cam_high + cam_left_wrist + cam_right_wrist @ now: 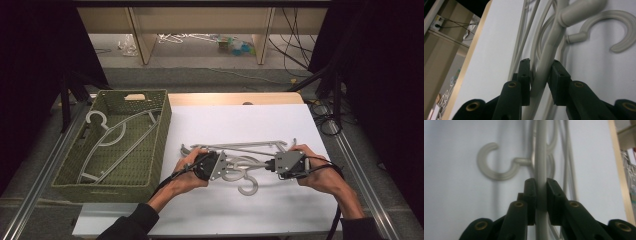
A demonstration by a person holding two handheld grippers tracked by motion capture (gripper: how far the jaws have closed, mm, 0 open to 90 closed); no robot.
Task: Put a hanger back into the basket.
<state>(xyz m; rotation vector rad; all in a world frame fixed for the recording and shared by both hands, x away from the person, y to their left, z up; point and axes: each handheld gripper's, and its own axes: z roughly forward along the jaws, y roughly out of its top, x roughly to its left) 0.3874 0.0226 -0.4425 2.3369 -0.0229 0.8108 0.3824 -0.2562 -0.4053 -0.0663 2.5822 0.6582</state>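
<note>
From above, you are holding both claws over the white worktop (240,215), the left claw (223,166) and right claw (268,166) facing each other across a pile of grey hangers (240,150). A green basket (161,130) at the worktop's left is holding more hangers (107,137).

In the left gripper view, your left claw (541,75) is closing on a hanger's grey bar (549,57), both jaws pressing it.

In the right gripper view, your right claw (541,192) is clamping a grey bar (540,157) too, a hook (496,167) lying beside it.
</note>
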